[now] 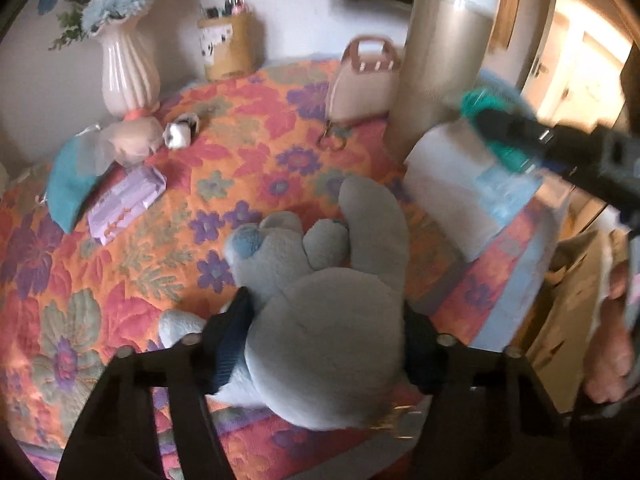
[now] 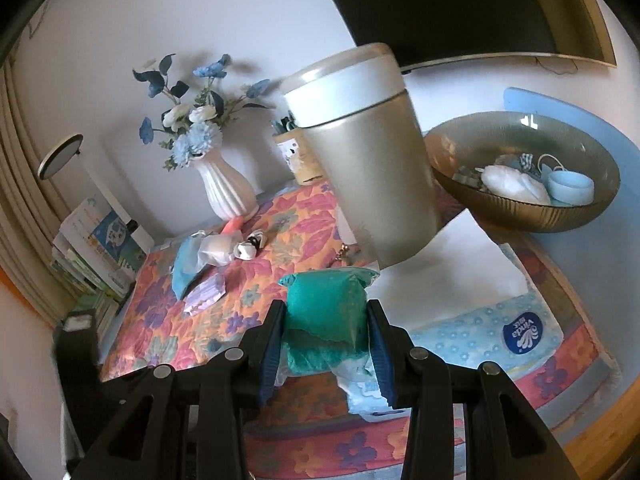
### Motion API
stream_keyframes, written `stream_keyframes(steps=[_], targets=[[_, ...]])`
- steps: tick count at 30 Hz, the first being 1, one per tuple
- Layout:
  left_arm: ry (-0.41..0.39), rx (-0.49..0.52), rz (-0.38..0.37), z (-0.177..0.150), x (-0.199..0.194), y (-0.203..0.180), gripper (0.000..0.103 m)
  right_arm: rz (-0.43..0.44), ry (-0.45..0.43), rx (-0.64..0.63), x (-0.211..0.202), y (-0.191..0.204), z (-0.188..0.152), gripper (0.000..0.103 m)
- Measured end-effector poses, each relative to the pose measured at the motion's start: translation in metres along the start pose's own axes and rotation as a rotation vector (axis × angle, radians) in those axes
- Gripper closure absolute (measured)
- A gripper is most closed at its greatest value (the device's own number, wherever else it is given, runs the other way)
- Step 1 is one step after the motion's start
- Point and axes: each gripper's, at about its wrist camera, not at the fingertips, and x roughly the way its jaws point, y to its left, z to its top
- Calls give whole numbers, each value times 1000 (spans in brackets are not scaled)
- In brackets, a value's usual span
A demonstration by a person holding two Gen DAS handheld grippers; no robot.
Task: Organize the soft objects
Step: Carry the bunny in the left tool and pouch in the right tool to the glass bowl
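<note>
your left tongs (image 1: 326, 344) squeeze the grey plush bunny (image 1: 332, 320) on the flowery cloth (image 1: 132, 272); hold its fat middle and lift slowly. right tongs (image 2: 326, 344) pinch the teal bag (image 2: 326, 312). past them, up to the right, the bowl (image 2: 500, 216) holds small soft bits. the tall bin (image 2: 360, 152) is shut.

On the table (image 1: 132, 264), the plush toy (image 1: 320, 320) lies before the canister (image 1: 436, 76); vase (image 1: 128, 68) far left of the canister, bowl (image 2: 524, 176) to its right.
</note>
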Motion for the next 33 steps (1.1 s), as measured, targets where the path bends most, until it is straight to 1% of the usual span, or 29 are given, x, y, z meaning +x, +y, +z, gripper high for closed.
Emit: stream_keyframes(steps=[5,7,10,13,15,18,22,26,29,33], targets=[[-78,27,-16,14,-23,-9,45,9,-28,-36,-9,13,4,64],[-89,23,-24,19,-24,-12,45,-4,-36,-44,-12,16,4,64],[-111,15,-65,26,-33,-18,45,-12,-39,-37,-16,14,5,64],[-138,45,-96,32,-44,-31,45,-27,-52,-17,-26,5,8,64],[-153,74,-125,37,-49,-44,45,-49,-73,3,-40,-4,10,64],[-153,116,-177,46,-49,-65,45,-92,-95,36,-57,-19,15,64],[-155,182,-253,59,-48,-104,45,-145,-136,94,-81,-46,18,64],[-155,217,-312,75,-47,-136,45,-191,-166,144,-96,-72,20,64],[-170,241,-327,91,-44,-157,45,-220,-187,170,-107,-88,22,64],[-180,237,-334,116,-35,-180,45,-257,-224,180,-119,-109,37,64]])
